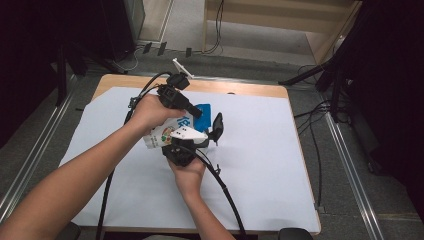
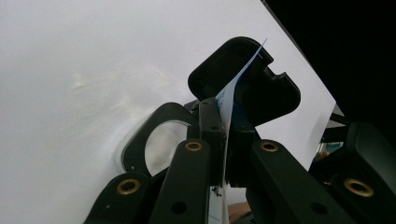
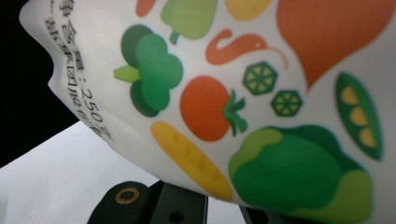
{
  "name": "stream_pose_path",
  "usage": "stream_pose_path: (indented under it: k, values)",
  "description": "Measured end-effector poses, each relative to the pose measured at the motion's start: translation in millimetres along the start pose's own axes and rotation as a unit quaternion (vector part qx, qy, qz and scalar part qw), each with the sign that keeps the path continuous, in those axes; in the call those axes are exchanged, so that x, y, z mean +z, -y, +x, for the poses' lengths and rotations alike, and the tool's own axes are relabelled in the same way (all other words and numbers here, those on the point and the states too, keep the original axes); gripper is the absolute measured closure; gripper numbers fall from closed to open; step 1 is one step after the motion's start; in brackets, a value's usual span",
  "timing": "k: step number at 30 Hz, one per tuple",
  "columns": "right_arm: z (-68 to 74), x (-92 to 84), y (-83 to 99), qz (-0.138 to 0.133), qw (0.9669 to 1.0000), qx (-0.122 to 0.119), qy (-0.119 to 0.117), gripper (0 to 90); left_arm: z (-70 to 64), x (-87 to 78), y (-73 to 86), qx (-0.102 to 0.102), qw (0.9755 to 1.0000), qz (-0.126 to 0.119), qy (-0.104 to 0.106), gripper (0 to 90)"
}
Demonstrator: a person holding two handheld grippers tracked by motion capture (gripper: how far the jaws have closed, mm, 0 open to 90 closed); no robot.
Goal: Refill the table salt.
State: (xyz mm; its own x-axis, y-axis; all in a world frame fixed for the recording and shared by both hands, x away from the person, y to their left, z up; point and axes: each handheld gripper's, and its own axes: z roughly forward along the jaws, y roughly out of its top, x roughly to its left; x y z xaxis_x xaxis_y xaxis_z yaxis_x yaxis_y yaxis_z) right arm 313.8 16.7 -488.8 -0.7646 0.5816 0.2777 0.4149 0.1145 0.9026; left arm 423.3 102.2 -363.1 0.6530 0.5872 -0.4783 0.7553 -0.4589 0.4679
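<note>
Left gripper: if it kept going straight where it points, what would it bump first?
Probably the white sheet on the table. The left gripper is shut on the bag, pinching its thin blue edge, and points down at the sheet.

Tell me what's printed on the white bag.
Colourful vegetables on the bag; clearest in the right gripper view.

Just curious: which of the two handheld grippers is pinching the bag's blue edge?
The left gripper, the one farther up the table; the right gripper grips the bag at its white, vegetable-printed part.

White vegetable-printed pouch [image 1: 162, 134], clamped aloft.
</note>
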Motion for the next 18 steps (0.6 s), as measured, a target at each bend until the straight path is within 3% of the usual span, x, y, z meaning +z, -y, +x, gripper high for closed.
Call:
stream_pose_path:
  k: [18]
  values:
    - [-1.9, 0.7, -0.2, 0.002, 1.0000, 0.000, 0.001, 90.0, -1.1, -3.0, -0.2, 0.000, 0.9999, -0.011, 0.008, 89.1]
